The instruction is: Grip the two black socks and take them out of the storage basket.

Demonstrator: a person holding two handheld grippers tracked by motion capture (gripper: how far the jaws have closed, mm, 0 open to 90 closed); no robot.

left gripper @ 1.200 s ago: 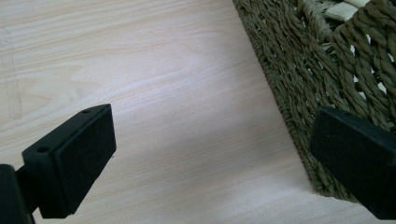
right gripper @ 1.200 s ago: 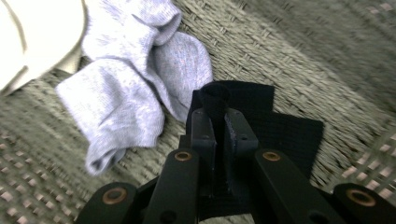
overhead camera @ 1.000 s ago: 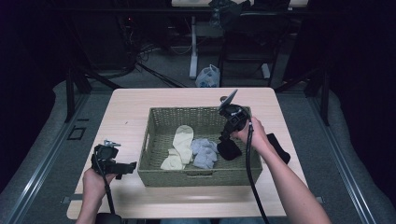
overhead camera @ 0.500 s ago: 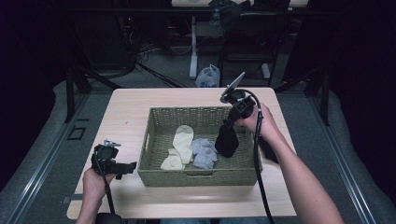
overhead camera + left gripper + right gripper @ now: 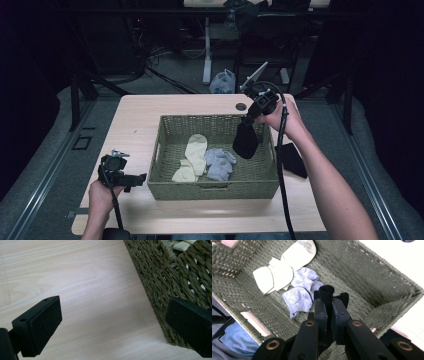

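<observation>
A green wicker basket [image 5: 165,150] [image 5: 367,270] stands in the middle of the table. In it lie cream socks [image 5: 192,155] [image 5: 279,270] and grey-blue socks [image 5: 218,162] [image 5: 300,293]. My right gripper [image 5: 248,119] [image 5: 329,305] is shut on a black sock [image 5: 246,141] [image 5: 327,293], which hangs above the basket's right part. A second black sock [image 5: 292,159] lies on the table right of the basket. My left gripper [image 5: 137,178] [image 5: 112,325] rests open on the table left of the basket, its jaws wide apart with nothing between them.
The light wooden table [image 5: 135,120] [image 5: 87,290] has a cable hole [image 5: 241,106] behind the basket. Beyond the table stand dark desk legs and a plastic bag [image 5: 223,81] on the floor. The basket wall [image 5: 162,277] is close beside the left gripper's jaw.
My right gripper has risen with the black sock, lifting it from the basket's right side until it hangs clear above the basket. The left gripper has stayed still.
</observation>
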